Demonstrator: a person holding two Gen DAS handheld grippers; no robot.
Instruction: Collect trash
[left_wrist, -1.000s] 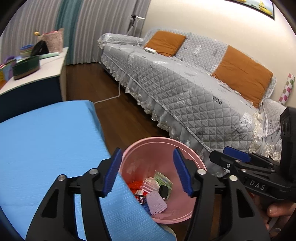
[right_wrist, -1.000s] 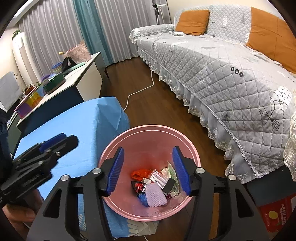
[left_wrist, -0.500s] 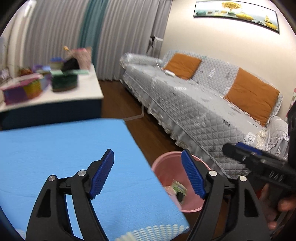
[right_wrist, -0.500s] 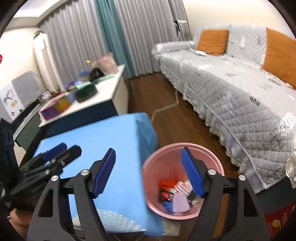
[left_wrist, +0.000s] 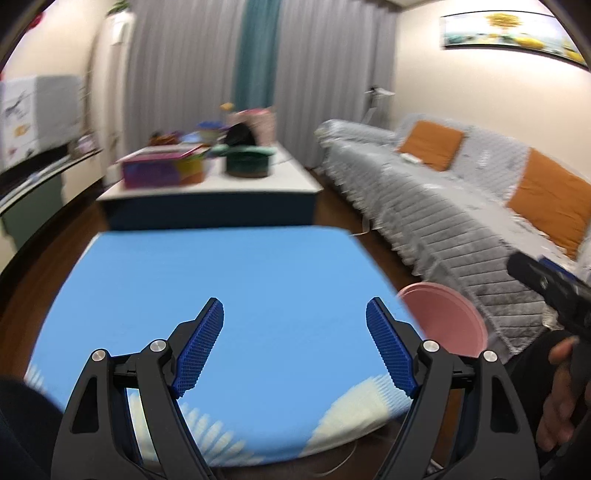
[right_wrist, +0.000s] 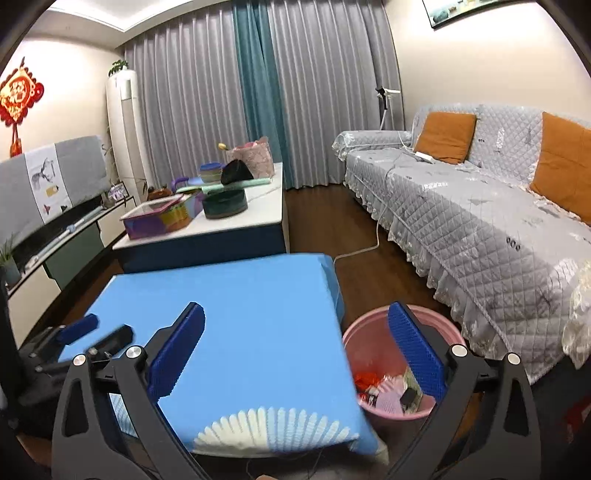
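A pink bin (right_wrist: 402, 369) stands on the floor to the right of the blue-covered table (right_wrist: 236, 314); wrappers and other trash (right_wrist: 388, 391) lie in its bottom. In the left wrist view the pink bin (left_wrist: 443, 321) shows only its rim past the blue table (left_wrist: 221, 280). My left gripper (left_wrist: 294, 317) hangs over the table, jaws still opening, nothing between them. My right gripper (right_wrist: 295, 321) spans the table's right edge and the bin, jaws opening wide and empty. The left gripper (right_wrist: 88, 332) also shows at lower left of the right wrist view, the right gripper (left_wrist: 546, 284) at right of the left one.
A grey quilted sofa (right_wrist: 480, 214) with orange cushions runs along the right. Behind the blue table stands a white low table (right_wrist: 221, 221) crowded with boxes and containers. A white cable (right_wrist: 358, 251) trails over the dark wood floor. A TV cabinet (right_wrist: 55, 240) lines the left wall.
Both grippers rose and swung left from above the bin to over the blue table. Both sets of jaws spread wider. The bin slid to the right of each view.
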